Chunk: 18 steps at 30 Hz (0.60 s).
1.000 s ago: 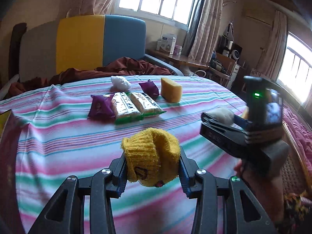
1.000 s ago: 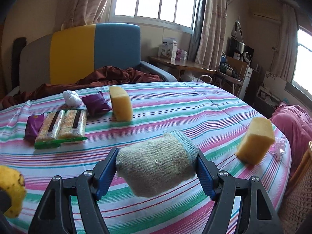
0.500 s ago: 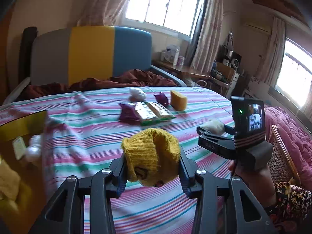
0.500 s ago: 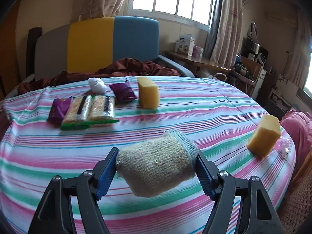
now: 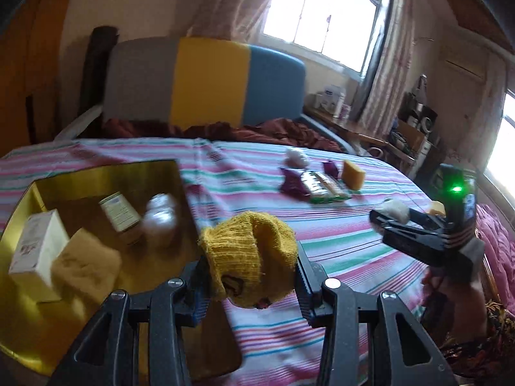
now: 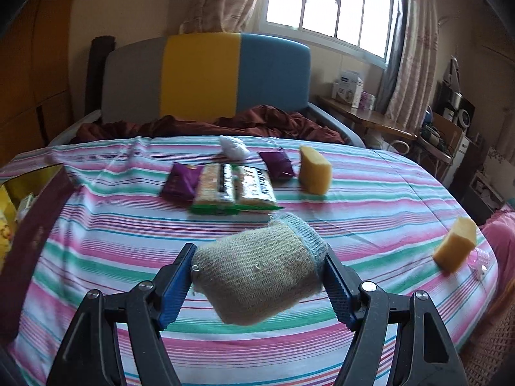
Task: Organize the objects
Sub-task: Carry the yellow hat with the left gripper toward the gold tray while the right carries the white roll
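Since the earlier frames, both of your grippers have swung toward the gold box (image 5: pixel 106 173), which has now come into the left wrist view. Your left gripper (image 5: pixel 251 276) is clamped on the yellow knit hat (image 5: pixel 249 254), held just beside the box's near right corner. Your right gripper (image 6: pixel 257 276) is clamped on the grey knit hat (image 6: pixel 257 270), held above the striped cloth (image 6: pixel 370 199), to the right of the box. Both hats look light, soft and compressible; a grip across the bunched middle suits them. Beyond, well right of the box, snack packets (image 6: pixel 233 189) and a sponge (image 6: pixel 313 170) lie on the cloth.
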### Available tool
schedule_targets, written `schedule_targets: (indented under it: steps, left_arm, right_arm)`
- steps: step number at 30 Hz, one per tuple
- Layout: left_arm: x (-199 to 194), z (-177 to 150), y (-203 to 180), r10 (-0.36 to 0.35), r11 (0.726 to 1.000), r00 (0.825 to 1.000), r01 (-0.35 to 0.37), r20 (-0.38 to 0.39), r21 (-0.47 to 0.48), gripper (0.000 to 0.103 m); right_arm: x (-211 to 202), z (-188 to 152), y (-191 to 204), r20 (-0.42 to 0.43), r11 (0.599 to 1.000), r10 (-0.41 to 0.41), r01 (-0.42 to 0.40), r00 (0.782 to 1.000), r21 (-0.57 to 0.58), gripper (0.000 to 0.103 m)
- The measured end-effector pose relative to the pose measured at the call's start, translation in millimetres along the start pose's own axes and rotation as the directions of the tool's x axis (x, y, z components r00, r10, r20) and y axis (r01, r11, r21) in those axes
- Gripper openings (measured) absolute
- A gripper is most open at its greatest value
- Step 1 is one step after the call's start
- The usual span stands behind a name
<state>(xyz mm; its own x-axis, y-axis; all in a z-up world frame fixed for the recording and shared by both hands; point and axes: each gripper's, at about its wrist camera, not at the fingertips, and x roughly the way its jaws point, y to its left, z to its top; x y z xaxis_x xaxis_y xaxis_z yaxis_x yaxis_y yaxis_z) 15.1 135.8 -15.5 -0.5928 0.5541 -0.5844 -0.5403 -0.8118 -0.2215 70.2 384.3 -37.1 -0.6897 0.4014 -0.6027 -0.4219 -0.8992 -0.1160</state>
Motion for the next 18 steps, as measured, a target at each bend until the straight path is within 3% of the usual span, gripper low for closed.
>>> schedule_targets:
  steps: [9, 18]
  left_arm:
    - [-6.9, -15.7, 42.4, 0.05, 0.997, 0.998, -0.052, -0.034, -0.06, 0.044]
    - [-11.2, -27.9, 69.7, 0.07, 0.993, 0.995, -0.076, -0.063, -0.093, 0.044]
  right_arm:
    - [-28.5, 8.6, 44.0, 0.026, 0.995, 0.093, -0.092, 0.995, -0.043, 0.075]
    - [-55.8, 17.8, 86.0, 0.052, 0.975, 0.214, -0.21, 0.975, -0.073, 0.075]
